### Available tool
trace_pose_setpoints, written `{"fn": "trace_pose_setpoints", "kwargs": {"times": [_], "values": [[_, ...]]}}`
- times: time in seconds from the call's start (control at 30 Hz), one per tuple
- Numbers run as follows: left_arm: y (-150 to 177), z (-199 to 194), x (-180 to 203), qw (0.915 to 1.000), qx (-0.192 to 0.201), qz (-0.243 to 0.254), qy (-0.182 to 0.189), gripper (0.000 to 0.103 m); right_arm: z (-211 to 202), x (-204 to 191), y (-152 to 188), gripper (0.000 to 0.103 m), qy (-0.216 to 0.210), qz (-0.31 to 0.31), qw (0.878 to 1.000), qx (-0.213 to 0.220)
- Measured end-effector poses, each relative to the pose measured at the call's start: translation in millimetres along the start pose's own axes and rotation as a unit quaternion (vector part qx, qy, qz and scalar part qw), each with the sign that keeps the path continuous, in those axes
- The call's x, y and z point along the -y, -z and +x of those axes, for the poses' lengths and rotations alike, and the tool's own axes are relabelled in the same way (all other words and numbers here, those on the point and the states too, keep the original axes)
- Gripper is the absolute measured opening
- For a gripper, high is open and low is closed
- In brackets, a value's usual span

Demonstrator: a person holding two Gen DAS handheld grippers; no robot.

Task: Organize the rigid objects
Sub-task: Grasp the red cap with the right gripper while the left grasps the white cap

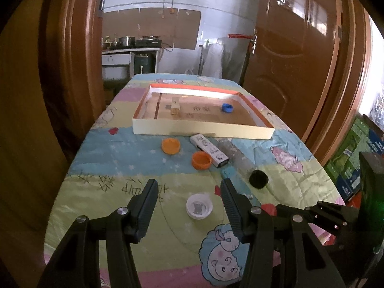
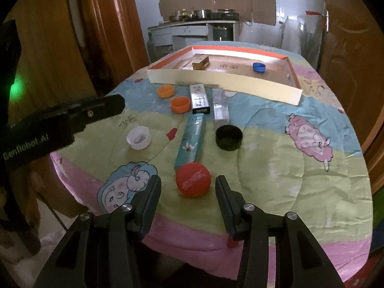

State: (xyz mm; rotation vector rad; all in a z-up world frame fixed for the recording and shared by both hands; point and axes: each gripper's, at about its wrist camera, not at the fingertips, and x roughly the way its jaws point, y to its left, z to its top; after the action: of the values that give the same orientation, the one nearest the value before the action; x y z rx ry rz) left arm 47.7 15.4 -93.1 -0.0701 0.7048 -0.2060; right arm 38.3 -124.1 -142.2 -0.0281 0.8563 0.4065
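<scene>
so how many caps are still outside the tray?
5: two orange by the tray's front wall, white at left, black mid-table, red nearest the right claw. None seem hidden.

Red cap (image 2: 193, 179) flanked by bare cloth; teal box (image 2: 190, 139) touching behind.

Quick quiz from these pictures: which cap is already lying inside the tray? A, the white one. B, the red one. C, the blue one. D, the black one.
C: the blue cap lies inside the tray, while the red cap, black cap and white cap lie on the cloth outside it.
</scene>
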Motion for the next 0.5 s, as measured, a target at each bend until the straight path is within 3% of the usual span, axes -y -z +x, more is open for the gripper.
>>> {"fn": "trace_pose_setpoints", "kwargs": {"times": [0.03, 0.1, 0.5], "values": [[1, 1, 0, 1.0, -0.001, 0.001, 0.001, 0.054, 0, 0, 0, 0.045, -0.002, 0.001, 1.0, 0.0], [4, 3, 0, 1.0, -0.004, 0.003, 0.003, 0.054, 2, 0, 1, 0.031, -0.002, 0.004, 1.0, -0.001], [20, 21, 13, 0.9985, -0.034, 0.04, 0.018, 0.054, -8, 4, 2, 0.03, 0.012, -0.002, 1.0, 0.015]]}}
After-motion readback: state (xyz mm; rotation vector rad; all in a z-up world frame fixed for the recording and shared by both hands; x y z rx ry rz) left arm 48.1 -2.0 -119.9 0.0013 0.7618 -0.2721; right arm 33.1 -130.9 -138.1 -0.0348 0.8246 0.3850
